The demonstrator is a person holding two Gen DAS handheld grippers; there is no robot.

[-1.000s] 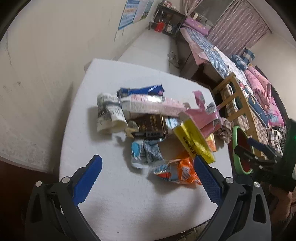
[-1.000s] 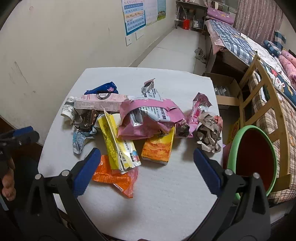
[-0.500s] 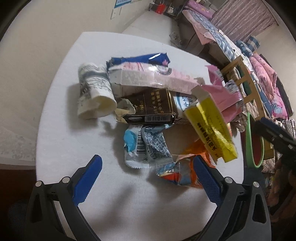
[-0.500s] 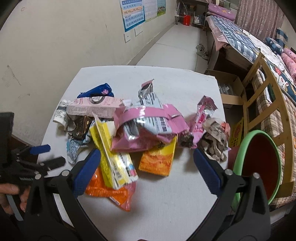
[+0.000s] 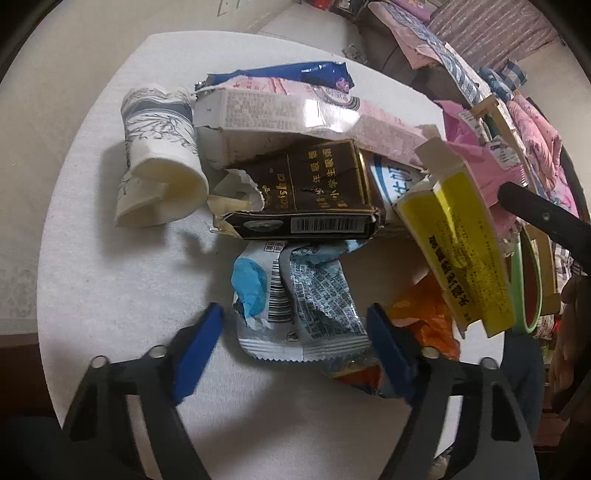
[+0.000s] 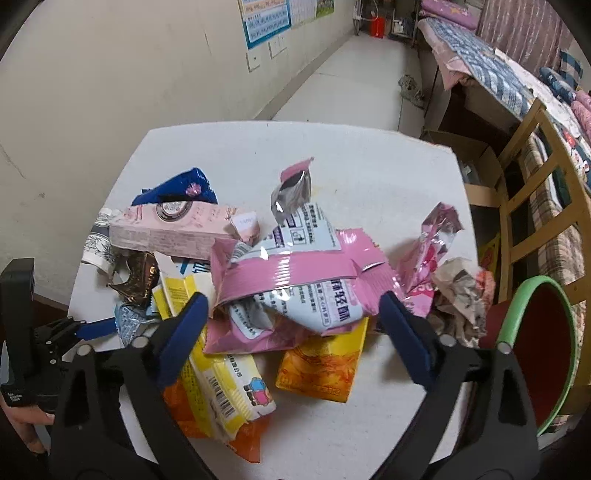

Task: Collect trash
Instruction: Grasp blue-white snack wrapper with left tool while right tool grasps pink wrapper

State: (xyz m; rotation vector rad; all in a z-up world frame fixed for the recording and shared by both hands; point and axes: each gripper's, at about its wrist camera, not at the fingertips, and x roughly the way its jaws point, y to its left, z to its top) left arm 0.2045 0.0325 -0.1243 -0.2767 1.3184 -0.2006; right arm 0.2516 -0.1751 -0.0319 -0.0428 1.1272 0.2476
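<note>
We hold our left gripper (image 5: 295, 325) spread wide around a blue-and-white wrapper (image 5: 295, 295), gripping nothing. Our right gripper (image 6: 291, 314) gapes just as wide over the pink bag (image 6: 295, 280). Beside the trash-heaped table (image 6: 369, 177), the green-rimmed bin (image 6: 517, 306) shows a red inside.

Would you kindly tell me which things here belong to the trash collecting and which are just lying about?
Job:
blue-white wrapper
brown box
yellow carton
paper cup
pink bag
orange carton
green-rimmed bin
left gripper
right gripper

Lying about:
wall poster
bed
wooden chair
</note>
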